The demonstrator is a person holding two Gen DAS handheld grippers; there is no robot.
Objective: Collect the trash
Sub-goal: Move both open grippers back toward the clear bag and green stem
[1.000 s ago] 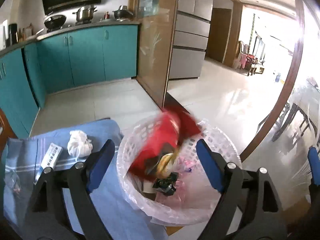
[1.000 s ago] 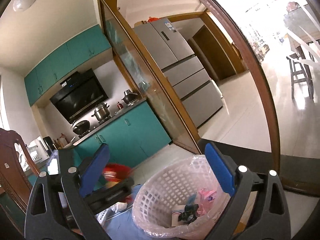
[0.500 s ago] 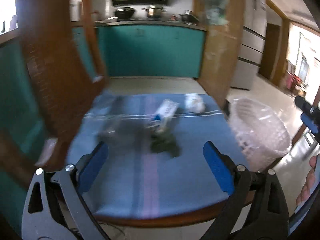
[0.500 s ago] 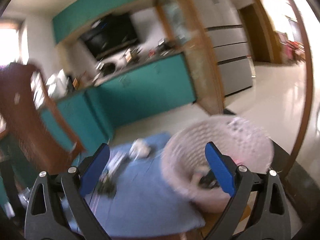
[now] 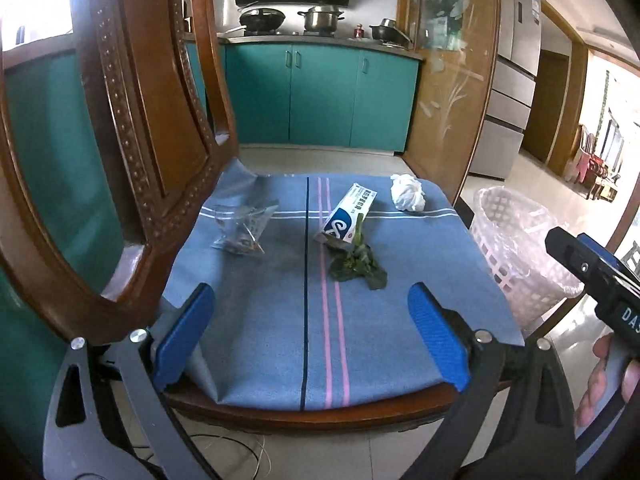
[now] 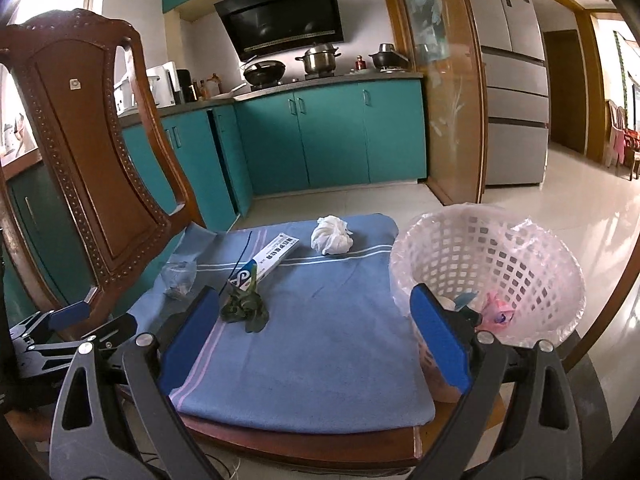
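On the blue cloth [image 5: 280, 320] over a chair seat lie a clear plastic bag [image 5: 242, 226], a white and blue toothpaste box [image 5: 350, 214], wilted green leaves [image 5: 358, 264] and a crumpled white tissue [image 5: 407, 192]. They also show in the right wrist view: the bag [image 6: 180, 276], the box [image 6: 266, 262], the leaves [image 6: 244, 308] and the tissue [image 6: 332, 236]. A white lattice bin [image 6: 492, 268] with a plastic liner stands right of the chair and holds trash. My left gripper [image 5: 310, 336] and right gripper [image 6: 316, 340] are open and empty, above the seat's near edge.
The chair's carved wooden back [image 5: 132, 128] rises at the left, close to my left gripper. Teal kitchen cabinets [image 6: 328, 136] and a glass partition [image 6: 444, 92] stand behind. Tiled floor [image 6: 580, 208] stretches right of the bin. Wires [image 5: 224, 452] lie on the floor under the seat.
A red wrapper dropped into the bin from my left gripper. Both grippers then swung left and pulled back from the bin to face the chair seat.
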